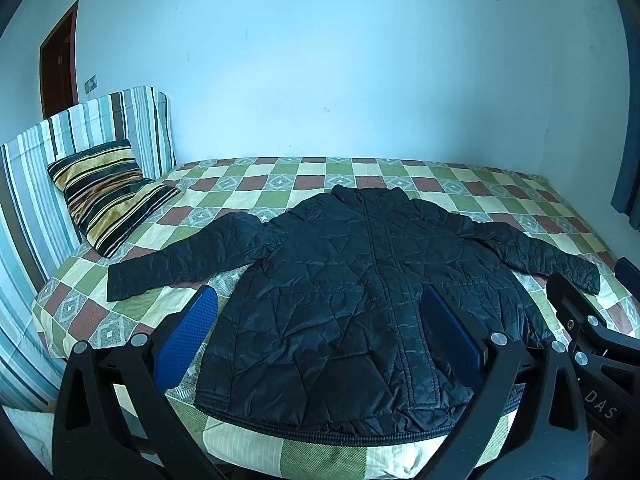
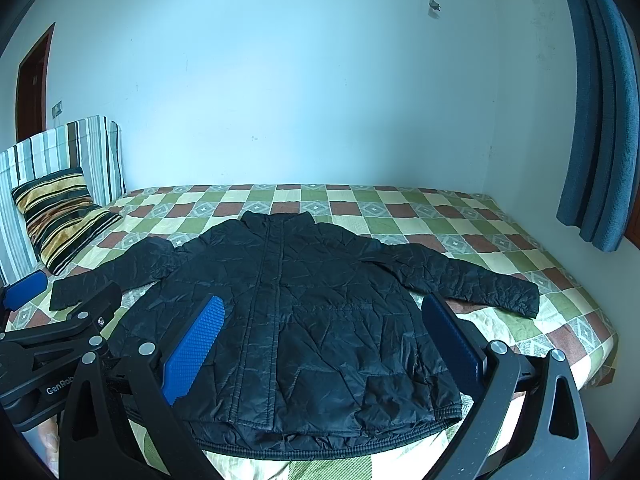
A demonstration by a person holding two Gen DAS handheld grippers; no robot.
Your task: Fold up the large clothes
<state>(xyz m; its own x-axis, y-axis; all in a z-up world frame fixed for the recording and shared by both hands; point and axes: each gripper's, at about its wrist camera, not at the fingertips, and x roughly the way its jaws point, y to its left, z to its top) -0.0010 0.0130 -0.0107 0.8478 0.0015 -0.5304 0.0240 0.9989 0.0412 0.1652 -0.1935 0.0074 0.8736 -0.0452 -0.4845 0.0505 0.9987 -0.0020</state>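
The black quilted puffer jacket [image 1: 352, 292] lay spread flat, front up, on the checked green-and-brown bedspread [image 1: 460, 188], looking light, soft and slippery, best pinched at a sleeve cuff, while the left gripper [image 1: 320, 336] and right gripper [image 2: 324, 340] hovered wide open, holding nothing

bare bedspread [image 1: 360, 176] beyond jacket [image 1: 352, 292]

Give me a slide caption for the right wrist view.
Open right gripper above a black jacket spread flat on a checkered bed.
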